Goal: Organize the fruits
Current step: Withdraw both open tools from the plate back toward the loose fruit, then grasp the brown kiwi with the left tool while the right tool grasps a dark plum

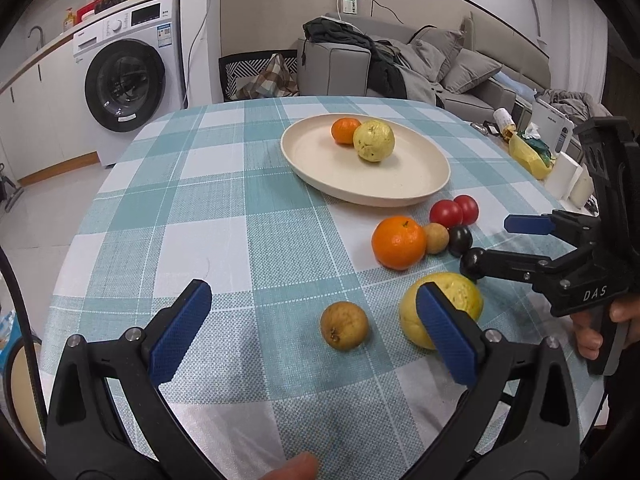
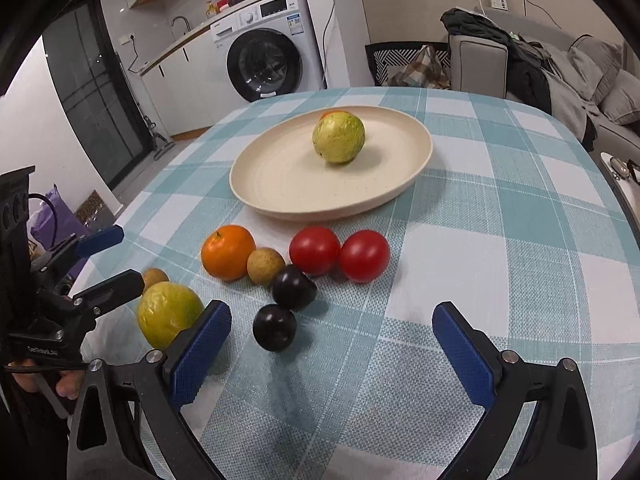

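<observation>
A cream plate (image 1: 400,184) (image 2: 280,184) holds an orange (image 1: 345,130) and a yellow-green guava (image 1: 374,141) (image 2: 339,138). On the checked cloth lie an orange (image 1: 399,243) (image 2: 228,252), a small tan fruit (image 1: 436,238) (image 2: 265,266), two tomatoes (image 1: 454,211) (image 2: 340,255), two dark plums (image 2: 284,308), a second guava (image 1: 460,296) (image 2: 168,314) and a brown fruit (image 1: 344,325). My left gripper (image 1: 316,332) is open, with the brown fruit between its fingers. My right gripper (image 2: 332,354) (image 1: 496,240) is open and empty, just behind the plums.
A washing machine (image 1: 128,80) and counter stand behind the table on the left. A grey sofa (image 1: 440,64) with clothes is behind on the right. Clutter, including a yellow bag (image 1: 528,156), sits past the table's right edge.
</observation>
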